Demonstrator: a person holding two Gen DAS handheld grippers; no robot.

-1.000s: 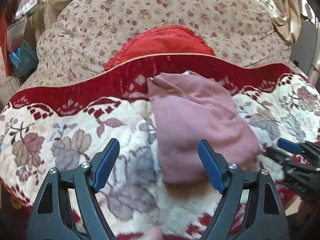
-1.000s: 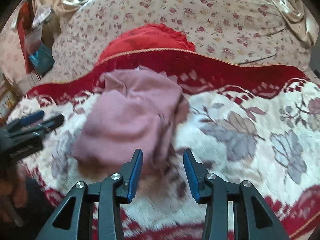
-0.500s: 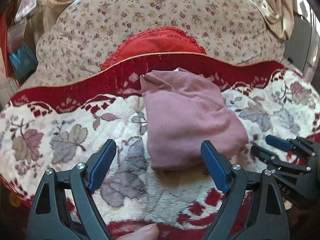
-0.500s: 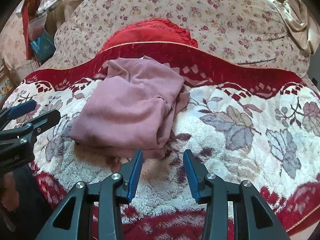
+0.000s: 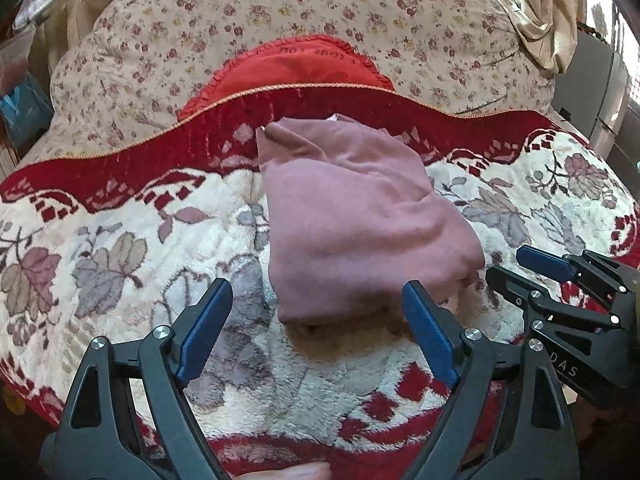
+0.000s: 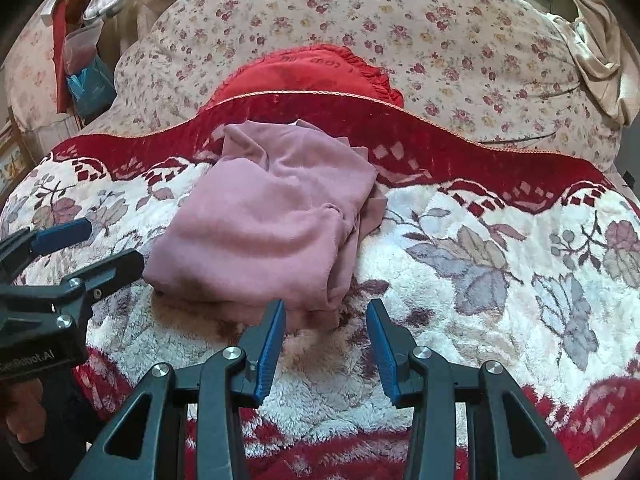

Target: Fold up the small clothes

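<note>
A floral quilt, cream with small red blossoms, mounds across the back of the bed, its upper edge cut off by the lens rim in both views. Over the near half lies a plush blanket, white fleece with grey and mauve leaves and a deep red border; its front edge drops out of sight beneath the tools. A red frilled cushion shows only its top, the rest tucked behind the blanket's gold-piped border, and the lettering on it is too small to read. The folded pink garment, soft knit and roughly rectangular, rests on the blanket just below that border, with loose layers bunched along its right side in the right wrist view. The left gripper hovers at the garment's near edge, blue-padded jaws spread wide and holding nothing. The right gripper sits just off the garment's near right corner, jaws partly apart and empty. A fingertip is barely visible at the bottom frame edge.
</note>
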